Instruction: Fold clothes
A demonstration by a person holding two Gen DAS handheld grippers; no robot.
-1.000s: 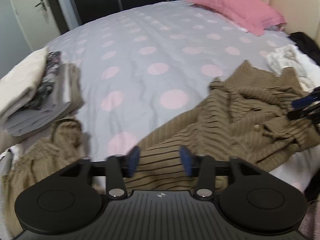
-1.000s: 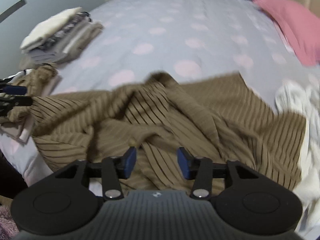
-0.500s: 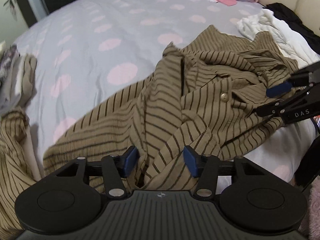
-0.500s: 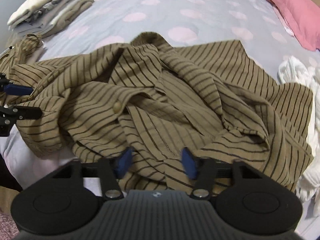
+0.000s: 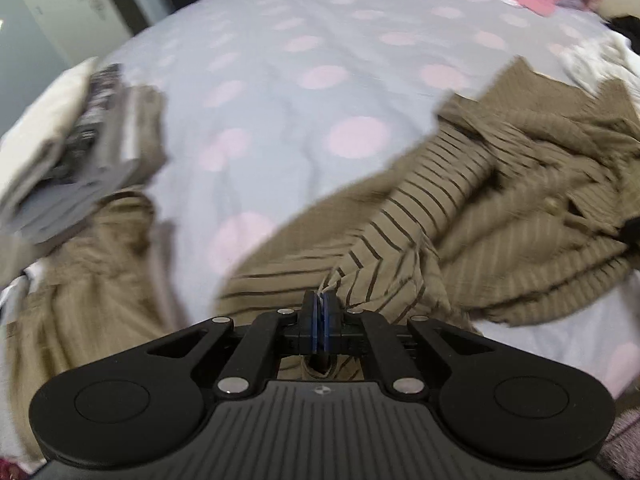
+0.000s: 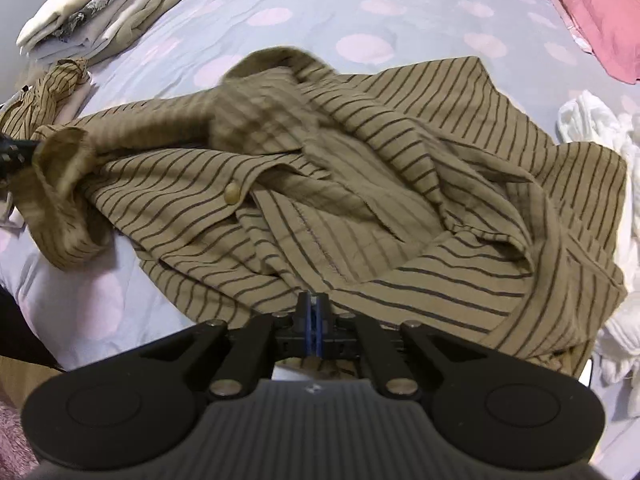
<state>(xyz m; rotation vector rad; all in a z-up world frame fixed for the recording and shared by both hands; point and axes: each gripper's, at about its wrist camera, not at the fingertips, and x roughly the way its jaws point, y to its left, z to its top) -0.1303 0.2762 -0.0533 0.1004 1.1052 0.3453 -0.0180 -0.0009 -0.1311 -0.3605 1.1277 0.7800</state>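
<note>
A crumpled brown striped shirt (image 6: 360, 184) lies near the front edge of the bed; it also shows in the left wrist view (image 5: 460, 216). My left gripper (image 5: 321, 305) is shut on the shirt's near left edge, and fabric bunches at its blue pads. My right gripper (image 6: 313, 307) is shut on the shirt's near hem. The left gripper also shows at the far left of the right wrist view (image 6: 14, 152), with cloth wrapped over it. The left wrist view is blurred by motion.
The bed (image 6: 320, 4) has a grey cover with pink dots. A stack of folded clothes (image 6: 100, 20) sits at the far left, with another striped garment (image 6: 56, 84) in front of it. White clothes (image 6: 608, 152) lie at the right. A pink pillow (image 6: 592, 4) lies far right.
Both grippers have gone from open to shut on the striped shirt's near edge. The left gripper has swung left and pulls its part of the shirt with it.
</note>
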